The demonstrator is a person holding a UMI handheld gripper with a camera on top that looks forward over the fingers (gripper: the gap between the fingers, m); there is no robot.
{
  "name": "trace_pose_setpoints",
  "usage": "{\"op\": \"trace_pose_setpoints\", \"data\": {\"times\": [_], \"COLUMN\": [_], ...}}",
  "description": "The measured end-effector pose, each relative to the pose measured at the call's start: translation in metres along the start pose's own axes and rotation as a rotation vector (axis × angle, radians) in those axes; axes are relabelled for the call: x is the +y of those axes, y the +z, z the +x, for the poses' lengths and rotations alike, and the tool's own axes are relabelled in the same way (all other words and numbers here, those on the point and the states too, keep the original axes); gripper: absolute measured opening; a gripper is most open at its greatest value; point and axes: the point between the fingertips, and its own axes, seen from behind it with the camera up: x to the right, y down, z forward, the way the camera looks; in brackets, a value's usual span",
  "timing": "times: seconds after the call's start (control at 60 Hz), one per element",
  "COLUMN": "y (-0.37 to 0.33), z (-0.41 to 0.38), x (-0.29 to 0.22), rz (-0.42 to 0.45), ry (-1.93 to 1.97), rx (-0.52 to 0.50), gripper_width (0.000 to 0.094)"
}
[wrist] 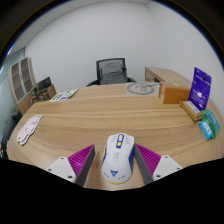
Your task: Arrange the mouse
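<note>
A white mouse (118, 158) with blue and yellow markings lies on the wooden table (110, 115), near its front edge. My gripper (115, 150) is open around it. The mouse stands between the two fingers and rests on the table. The left pink pad (80, 160) is a small gap away from its side. The right pad (150, 158) is close to its other side. The rear of the mouse runs out of sight below.
A second white and pink mouse (30, 127) lies at the table's left edge. A coiled cable (143, 89), a cardboard box (176, 93), a purple box (200, 88) and a teal item (208, 125) are at the far right. A black chair (112, 72) stands behind the table.
</note>
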Motion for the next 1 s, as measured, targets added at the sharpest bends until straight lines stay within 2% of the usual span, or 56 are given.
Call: {"op": "trace_pose_setpoints", "data": {"times": [0.033,0.067,0.083,0.1,0.25,0.383,0.533,0.717,0.867,1.0], "y": [0.004,0.005,0.006,0.006,0.006,0.005,0.002,0.045,0.093,0.120], "z": [0.004,0.010,0.015,0.016,0.015,0.010,-0.072,-0.258,-0.393,-0.454], "x": [-0.001,-0.001,-0.001,0.000,0.000,0.000,-0.040,-0.082,-0.080,-0.064], "rz": [0.001,-0.001,-0.003,-0.004,0.024,-0.025,0.015,0.047,0.011,-0.035], "ry": [-0.015,-0.034,-0.047,-0.060,-0.044,-0.021,-0.022,0.015,0.053,0.017], "rx": [0.012,0.038,0.059,0.072,0.086,0.118,0.082,0.017,-0.005,0.010], "gripper_width": [0.0764,0.0659,0.0576,0.0549,0.0477,0.0366,0.0366,0.0367,0.0367,0.0369]}}
